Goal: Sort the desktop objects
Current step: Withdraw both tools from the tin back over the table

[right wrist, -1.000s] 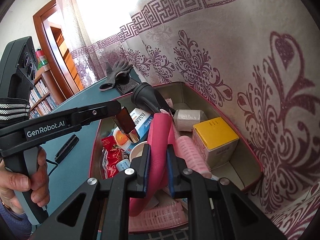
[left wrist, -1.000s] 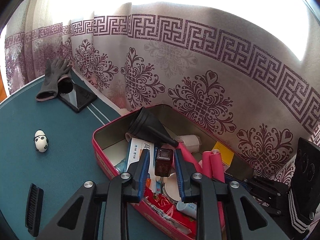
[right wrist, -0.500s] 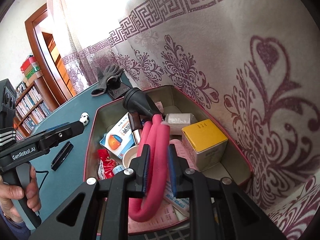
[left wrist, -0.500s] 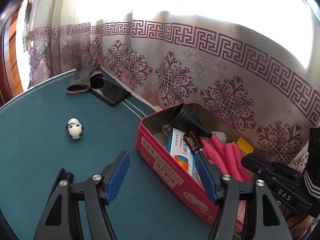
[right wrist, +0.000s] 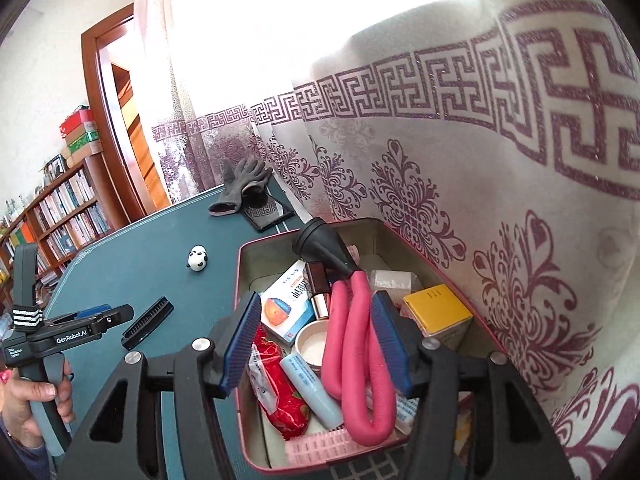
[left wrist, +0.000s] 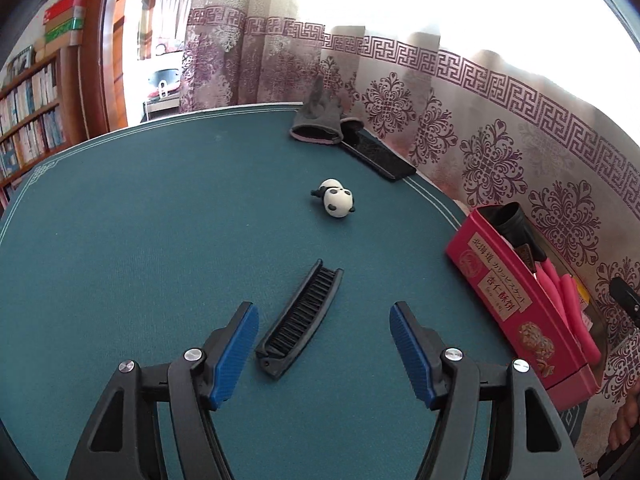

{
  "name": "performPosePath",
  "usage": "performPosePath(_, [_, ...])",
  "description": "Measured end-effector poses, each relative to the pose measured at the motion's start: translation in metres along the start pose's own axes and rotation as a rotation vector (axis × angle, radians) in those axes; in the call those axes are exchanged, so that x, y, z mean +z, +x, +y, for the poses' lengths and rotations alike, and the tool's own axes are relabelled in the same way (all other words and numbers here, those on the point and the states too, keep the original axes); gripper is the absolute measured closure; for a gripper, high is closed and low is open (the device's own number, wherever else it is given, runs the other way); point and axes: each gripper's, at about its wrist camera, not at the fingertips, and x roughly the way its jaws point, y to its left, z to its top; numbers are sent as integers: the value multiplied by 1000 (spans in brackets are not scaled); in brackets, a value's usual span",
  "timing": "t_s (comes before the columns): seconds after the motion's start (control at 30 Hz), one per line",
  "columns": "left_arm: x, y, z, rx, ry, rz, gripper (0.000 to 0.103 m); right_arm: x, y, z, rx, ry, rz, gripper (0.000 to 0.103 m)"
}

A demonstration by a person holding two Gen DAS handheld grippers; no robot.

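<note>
A second ago the right gripper [right wrist: 316, 340] was squeezing the bent pink foam roller [right wrist: 356, 344] over the red tin [right wrist: 436, 268]. Now its jaws are opening, and the roller lies loose in the tin between them, on top of the other small things, so that one looks put away. The left gripper [left wrist: 324, 344] had a small brown bottle over the tin; now it holds nothing, its jaws stand wide apart, and it has swung away from the tin to the black comb [left wrist: 300, 320]. The comb lies flat on the green bench [left wrist: 140, 248], near the middle, just ahead of the open jaws. I think the comb gets picked up next. The toy panda [left wrist: 338, 202] and grey glove [left wrist: 318, 124] wait toward the far edge.
</note>
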Motion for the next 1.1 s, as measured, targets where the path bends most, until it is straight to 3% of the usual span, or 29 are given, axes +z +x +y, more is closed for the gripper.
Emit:
performPosePath(0.17, [-9, -2, 23, 42, -10, 0, 33, 2, 2, 28, 53, -34, -7, 37])
performPosePath(0.33, [-16, 2, 25, 30, 32, 18, 33, -2, 10, 58, 99, -71, 20, 34])
performPosePath(0.63, [-23, 15, 36, 36, 41, 62, 33, -28, 49, 101, 189, -118, 149, 32])
performPosePath(0.67, [-23, 16, 38, 40, 39, 65, 31, -31, 54, 104, 197, -119, 164, 32])
performPosePath(0.7, [-24, 17, 39, 44, 36, 66, 22, -34, 58, 106, 203, -120, 178, 29])
performPosePath(0.87, [-24, 22, 42, 52, 34, 70, 18, -44, 65, 122, 175, -202, 171, 24])
performPosePath(1.1, [-25, 29, 40, 64, 48, 91, 18, -54, 80, 121, 198, -179, 228, 24])
